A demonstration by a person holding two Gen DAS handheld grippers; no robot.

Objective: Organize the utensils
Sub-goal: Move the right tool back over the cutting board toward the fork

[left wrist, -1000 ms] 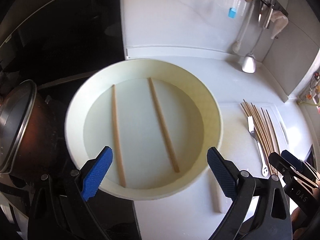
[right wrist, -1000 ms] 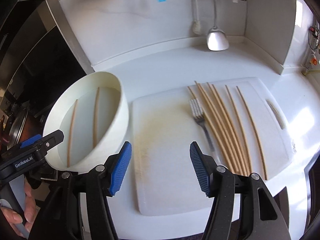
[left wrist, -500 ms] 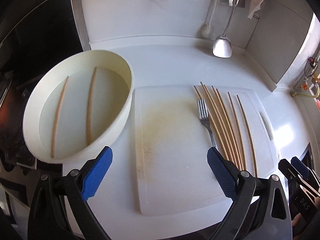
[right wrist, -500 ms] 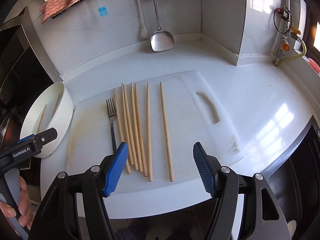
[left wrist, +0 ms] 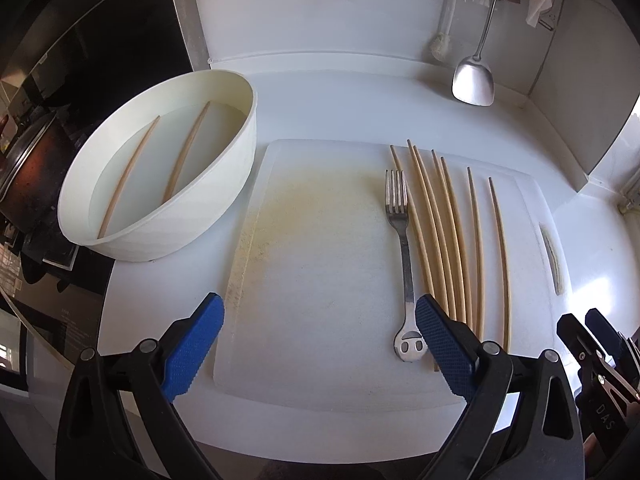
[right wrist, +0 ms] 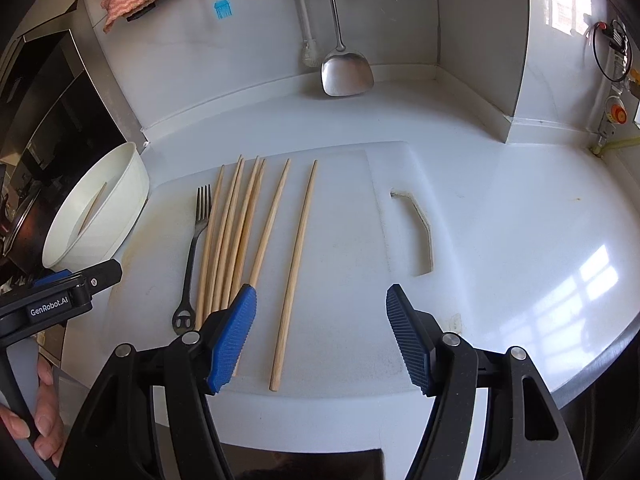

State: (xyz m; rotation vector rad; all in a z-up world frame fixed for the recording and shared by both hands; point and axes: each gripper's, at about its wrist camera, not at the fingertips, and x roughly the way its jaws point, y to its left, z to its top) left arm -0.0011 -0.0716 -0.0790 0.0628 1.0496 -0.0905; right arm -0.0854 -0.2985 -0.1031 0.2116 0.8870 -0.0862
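Between the wide-open pads of the right claw (right wrist: pixel 320 336), the rightmost pale wooden chopstick (right wrist: pixel 295 276) is framed, its long axis running near-to-far; the left claw (left wrist: pixel 320 344), likewise wide, is empty.

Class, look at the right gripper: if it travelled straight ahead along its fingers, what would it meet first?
Probably the white cutting board: the open right gripper points at its bare stretch, with the rightmost chopstick just left of centre. Depth is uncertain.

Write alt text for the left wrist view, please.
Open blue-padded tongs hover over a white cutting board holding a metal fork and a row of wooden chopsticks. A white bowl with two more chopsticks sits left; a spatula hangs behind.
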